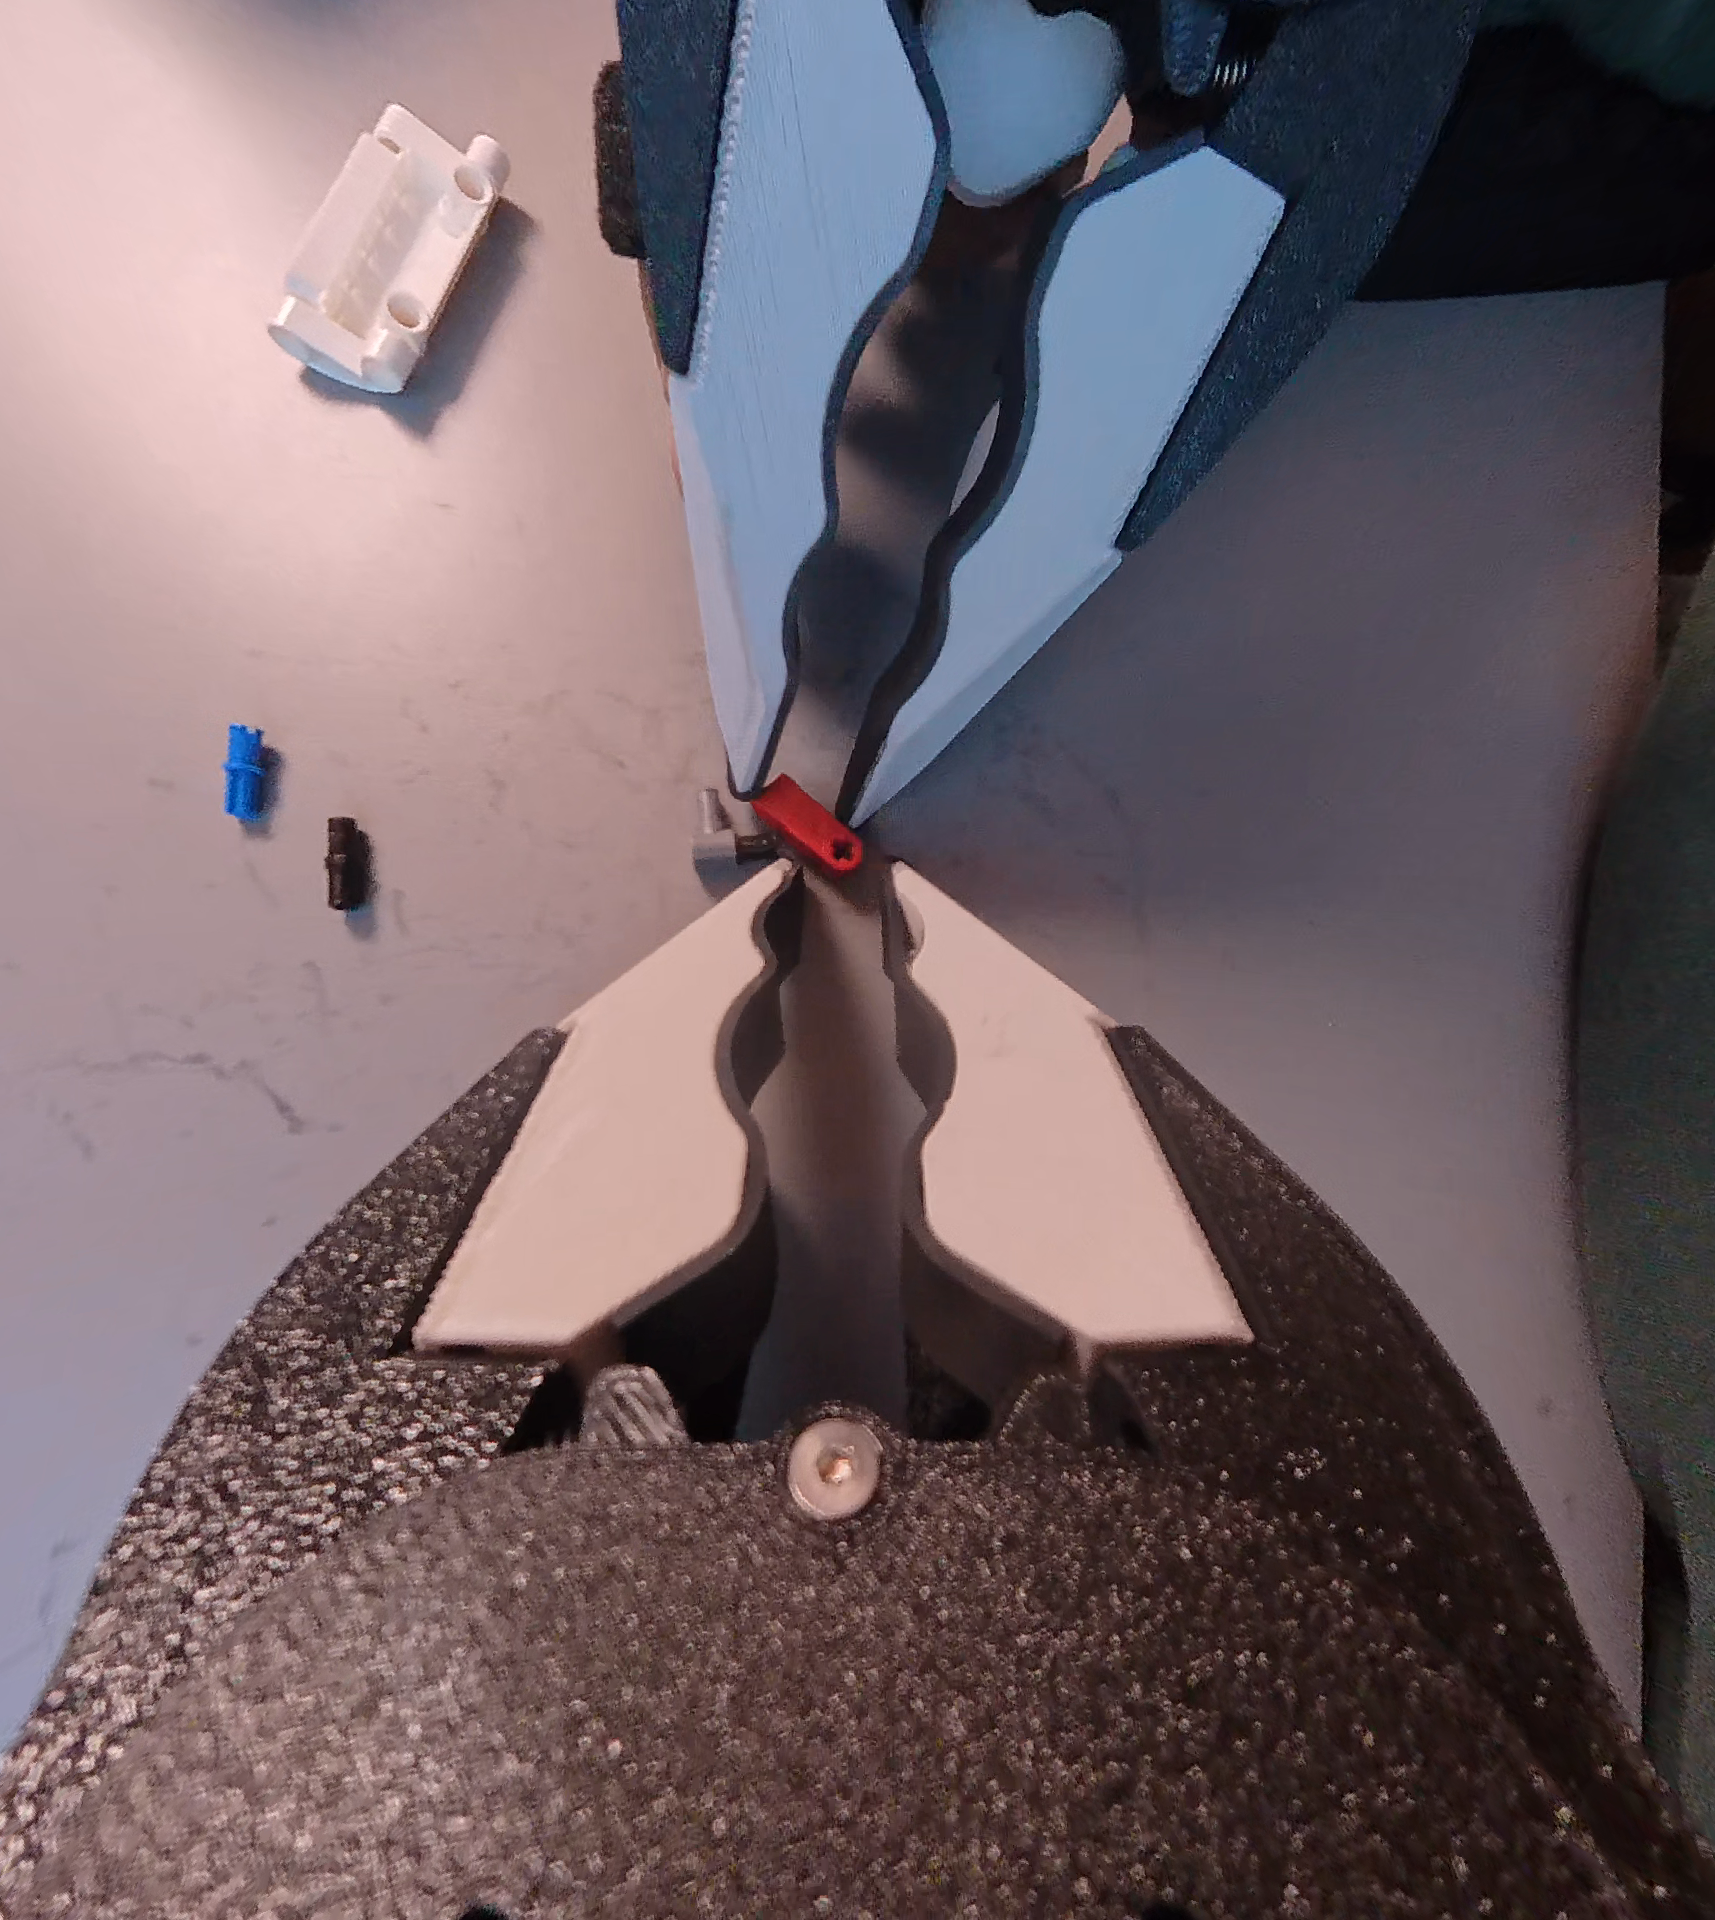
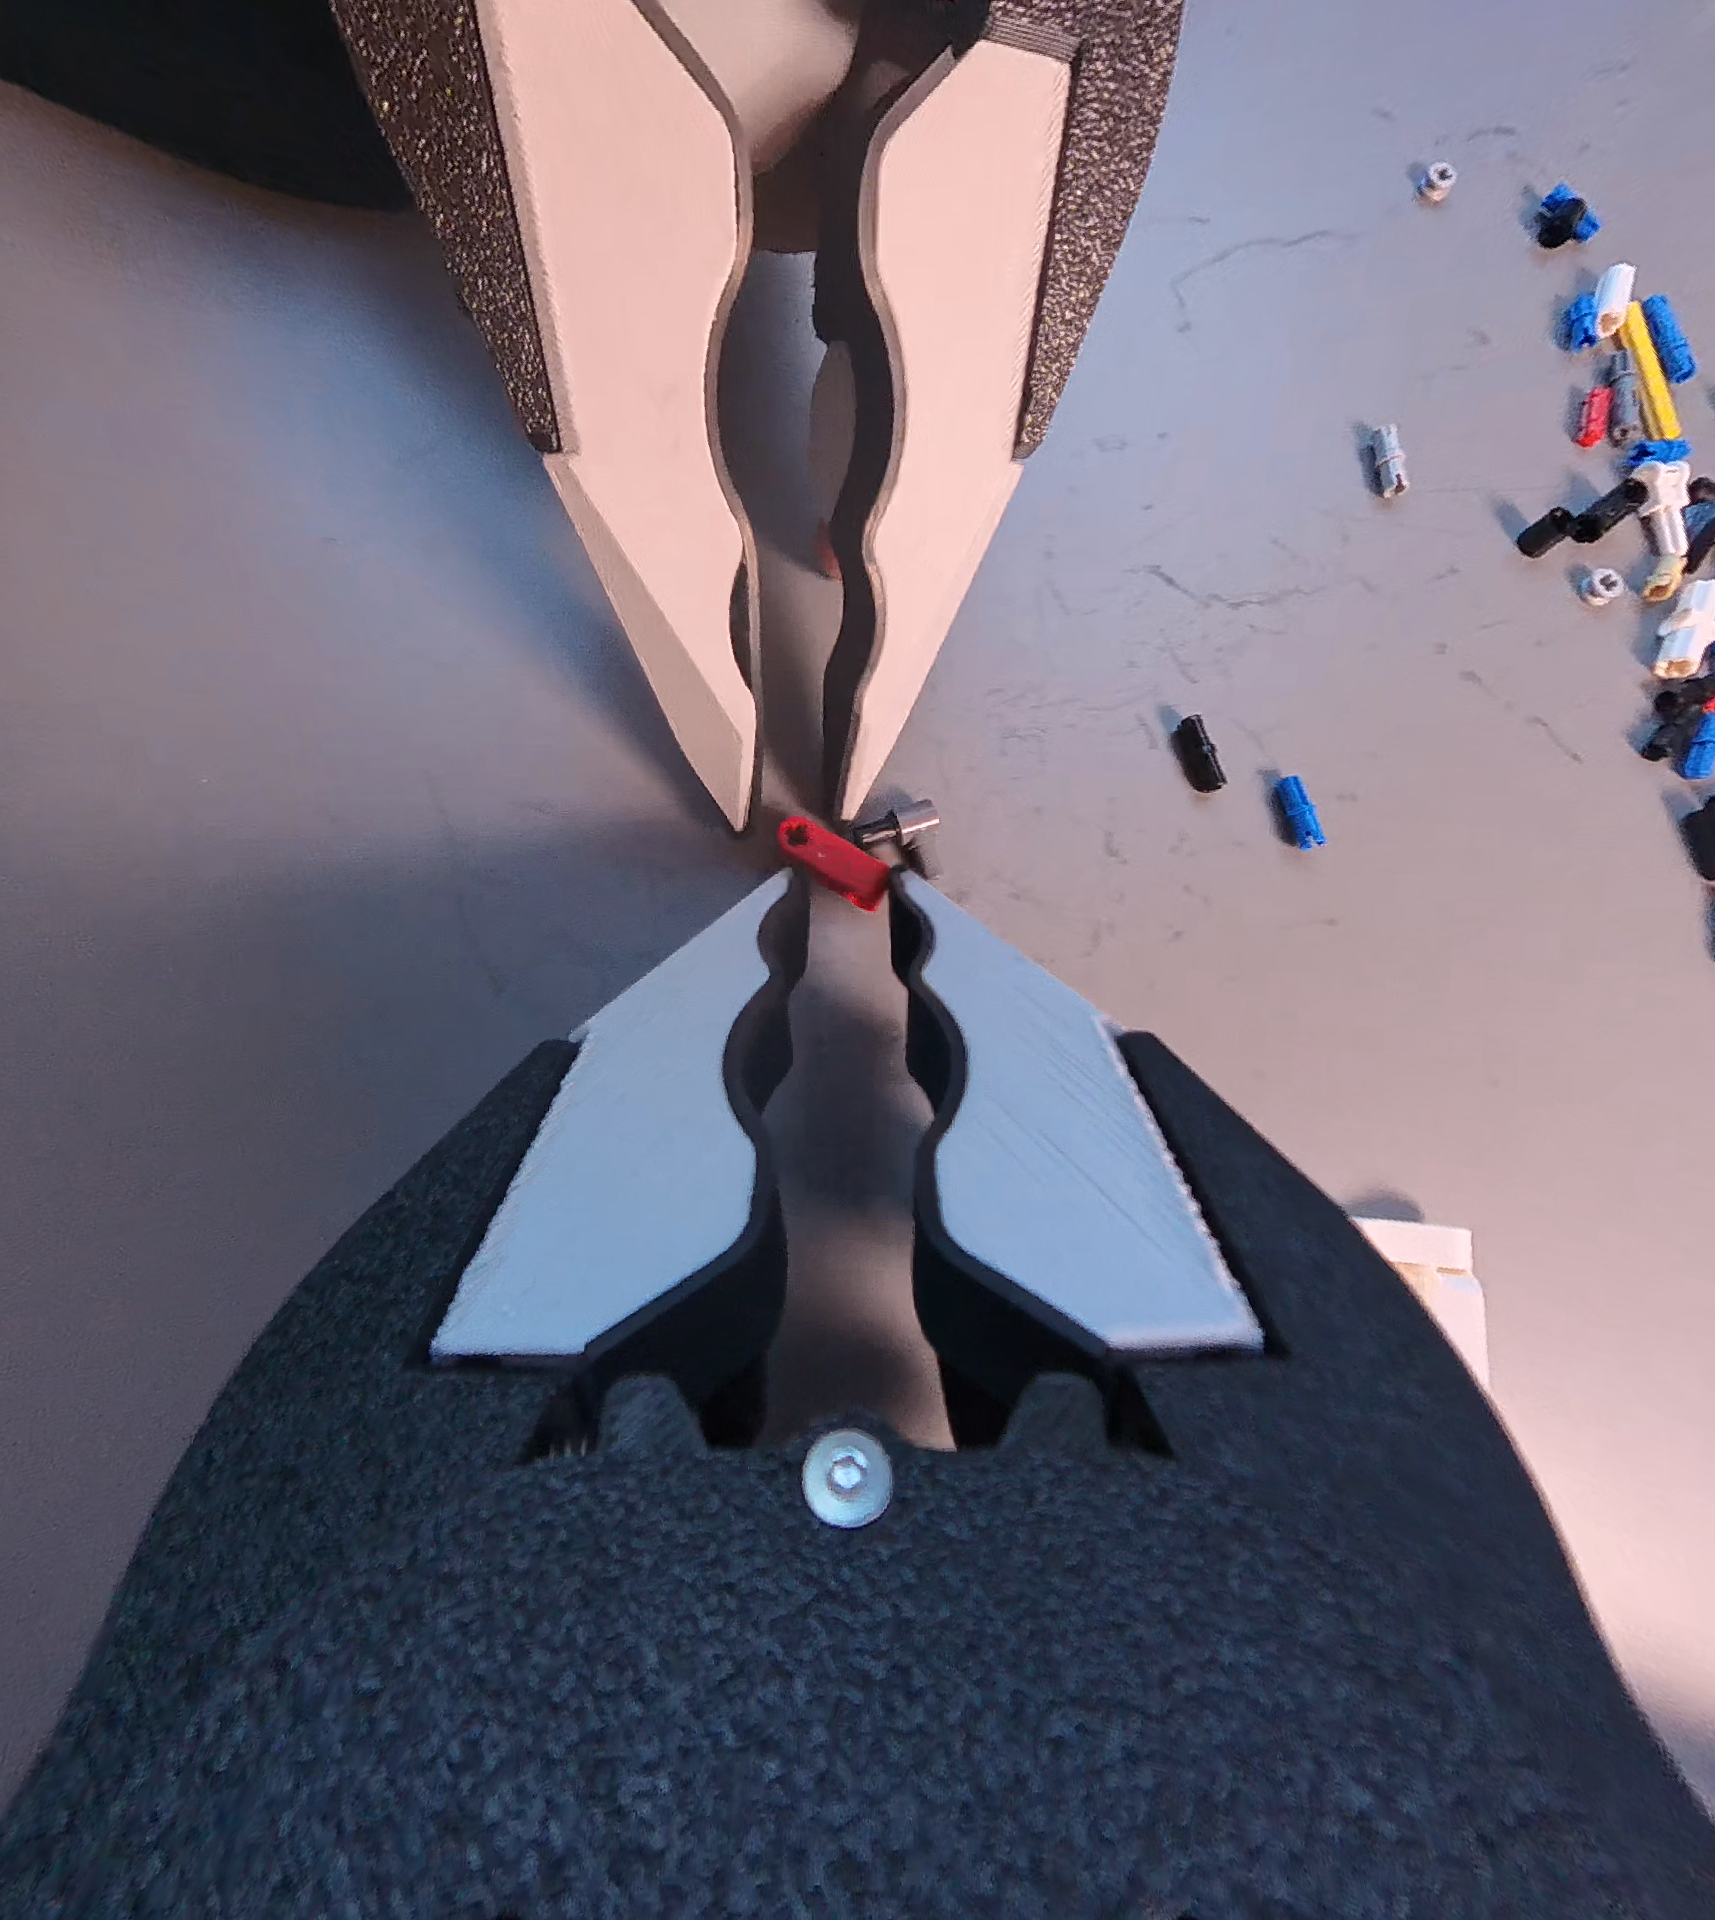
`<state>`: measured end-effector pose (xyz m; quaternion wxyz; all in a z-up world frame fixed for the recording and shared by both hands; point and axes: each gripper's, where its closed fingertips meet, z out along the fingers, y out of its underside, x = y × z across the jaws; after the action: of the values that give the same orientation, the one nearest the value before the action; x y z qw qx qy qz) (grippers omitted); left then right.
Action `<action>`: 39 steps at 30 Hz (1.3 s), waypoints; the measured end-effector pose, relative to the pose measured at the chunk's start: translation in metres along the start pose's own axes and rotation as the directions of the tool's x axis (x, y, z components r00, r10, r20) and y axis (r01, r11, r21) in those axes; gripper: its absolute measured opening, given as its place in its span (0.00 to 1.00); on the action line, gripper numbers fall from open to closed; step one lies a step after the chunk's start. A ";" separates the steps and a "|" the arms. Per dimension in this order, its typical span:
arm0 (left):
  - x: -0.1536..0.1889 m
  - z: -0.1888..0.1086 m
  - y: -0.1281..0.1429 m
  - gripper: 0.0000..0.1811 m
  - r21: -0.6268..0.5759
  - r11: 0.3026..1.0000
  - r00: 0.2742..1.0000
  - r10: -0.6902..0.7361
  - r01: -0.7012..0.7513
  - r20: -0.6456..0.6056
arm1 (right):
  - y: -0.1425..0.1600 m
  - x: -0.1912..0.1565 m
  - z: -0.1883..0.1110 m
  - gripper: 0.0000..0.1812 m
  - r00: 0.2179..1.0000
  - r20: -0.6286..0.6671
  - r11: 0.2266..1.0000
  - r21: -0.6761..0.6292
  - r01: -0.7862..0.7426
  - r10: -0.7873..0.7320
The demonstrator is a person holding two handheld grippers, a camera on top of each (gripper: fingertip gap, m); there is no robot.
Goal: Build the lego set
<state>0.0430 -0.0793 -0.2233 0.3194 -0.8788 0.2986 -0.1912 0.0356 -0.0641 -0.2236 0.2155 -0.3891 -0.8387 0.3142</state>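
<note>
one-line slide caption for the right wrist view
Two grippers meet tip to tip at a red piece, with loose parts on the table.

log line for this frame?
left gripper: near red piece | right gripper: shut on red piece | grey pin: attached

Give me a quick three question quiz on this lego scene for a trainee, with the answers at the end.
1. True or false: the left gripper and right gripper meet tip to tip at the red piece.
2. Which lies nearest the blue pin on the table? A green plate; B black pin; C orange wheel.
3. In the right wrist view, on which side is the pile of loose parts?
Key: 1 true; 2 B; 3 the right side.
</note>
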 end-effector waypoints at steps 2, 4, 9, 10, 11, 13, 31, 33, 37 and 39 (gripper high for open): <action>0.001 0.001 -0.001 0.08 0.002 1.000 1.000 0.000 0.000 -0.003 | 0.000 -0.003 -0.001 0.08 0.999 -0.011 0.999 -0.005 0.035 -0.035; 0.004 0.003 -0.002 0.08 0.006 1.000 1.000 -0.001 0.001 -0.012 | -0.001 -0.005 -0.004 0.08 0.996 -0.045 0.997 0.001 0.075 -0.075; 0.008 0.005 -0.006 0.05 0.023 0.999 0.999 0.033 -0.033 0.002 | -0.007 -0.010 -0.015 0.02 0.976 -0.135 0.981 0.063 0.183 -0.173; 0.007 0.005 -0.006 0.04 0.021 0.998 0.998 0.054 -0.054 0.013 | -0.009 -0.012 -0.017 0.02 0.974 -0.133 0.978 0.074 0.194 -0.183; 0.006 0.005 -0.006 0.04 0.018 0.997 0.996 0.079 -0.080 0.028 | -0.009 -0.014 -0.017 0.03 0.976 -0.122 0.979 0.068 0.191 -0.182; 0.004 0.006 -0.003 0.04 -0.007 0.990 0.987 0.143 -0.143 0.067 | -0.002 -0.017 -0.016 0.04 0.983 -0.079 0.985 0.046 0.167 -0.163; -0.011 -0.007 -0.031 0.05 -0.089 0.818 0.721 0.547 -0.568 0.424 | -0.014 -0.001 -0.028 0.05 0.939 0.110 0.926 0.163 -0.340 0.326; -0.007 -0.011 -0.030 0.10 0.041 0.897 0.858 0.408 -0.441 0.312 | -0.010 -0.004 -0.031 0.05 0.991 0.036 0.978 0.165 -0.131 0.126; 0.010 -0.022 -0.031 0.11 0.224 0.954 0.979 0.204 -0.201 0.006 | -0.023 -0.017 -0.037 0.05 0.997 -0.014 0.965 0.249 0.081 -0.080; 0.019 -0.021 -0.030 0.08 0.230 0.954 0.977 0.209 -0.192 -0.053 | -0.024 -0.019 -0.033 0.05 0.991 -0.040 0.963 0.234 0.136 -0.130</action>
<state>0.0581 -0.0832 -0.1849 0.4222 -0.7945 0.3747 -0.2238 0.0547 -0.0788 -0.1857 0.2912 -0.3074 -0.8167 0.3920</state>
